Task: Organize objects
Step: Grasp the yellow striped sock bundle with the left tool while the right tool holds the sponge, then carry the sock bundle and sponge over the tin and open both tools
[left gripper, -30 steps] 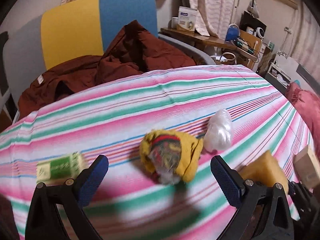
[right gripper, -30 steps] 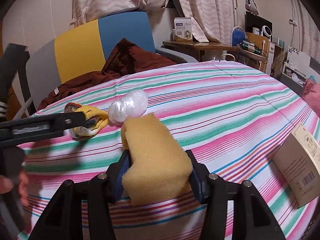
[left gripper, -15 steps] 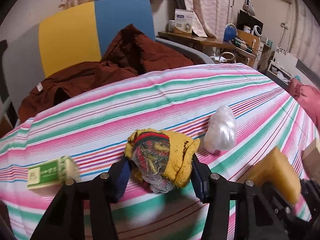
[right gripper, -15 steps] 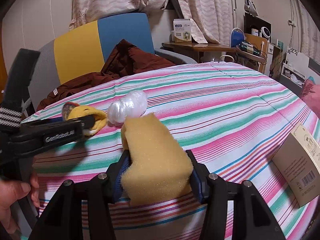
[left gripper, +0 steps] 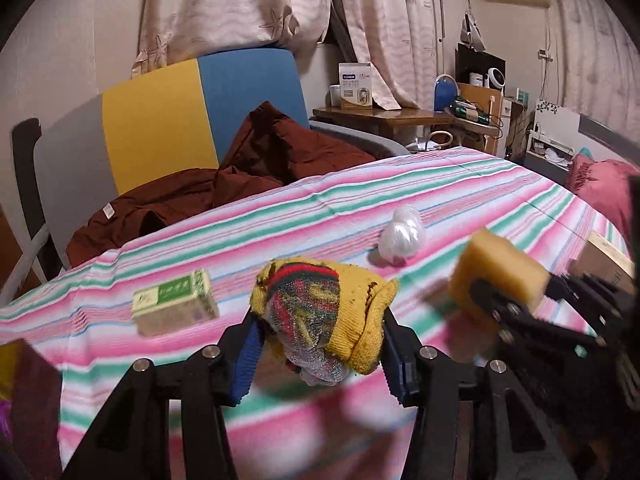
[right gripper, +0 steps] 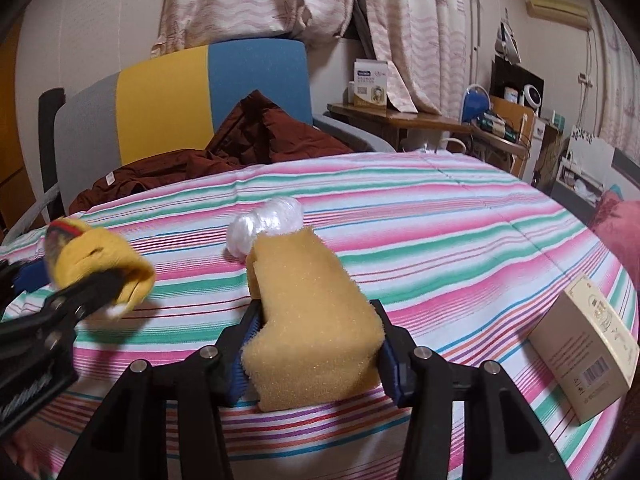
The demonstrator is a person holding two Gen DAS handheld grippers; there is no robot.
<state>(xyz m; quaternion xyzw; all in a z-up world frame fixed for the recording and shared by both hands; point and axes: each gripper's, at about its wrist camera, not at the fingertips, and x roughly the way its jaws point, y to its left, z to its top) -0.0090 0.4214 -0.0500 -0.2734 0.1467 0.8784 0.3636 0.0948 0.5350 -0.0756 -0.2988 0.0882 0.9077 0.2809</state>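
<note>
Left gripper (left gripper: pixel 320 344): fingers pinch a yellow knitted sock (left gripper: pixel 332 312), held just above the striped tablecloth (left gripper: pixel 440 192). Right gripper (right gripper: pixel 314 348): jaws have just been closing, blue pads squeezing a yellow sponge (right gripper: pixel 312 312) between them, also off the cloth. Relative to the sponge: white plastic bundle (right gripper: pixel 264 224) lies just behind it; tan carton (right gripper: pixel 588 348) lies well to its right. A small green box (left gripper: pixel 174 304) lies on the far side of the sock.

The striped tablecloth (left gripper: pixel 460 184) carries a green box (left gripper: pixel 174 302), white bundle (left gripper: pixel 402 232) and cardboard box (right gripper: pixel 586 346).
</note>
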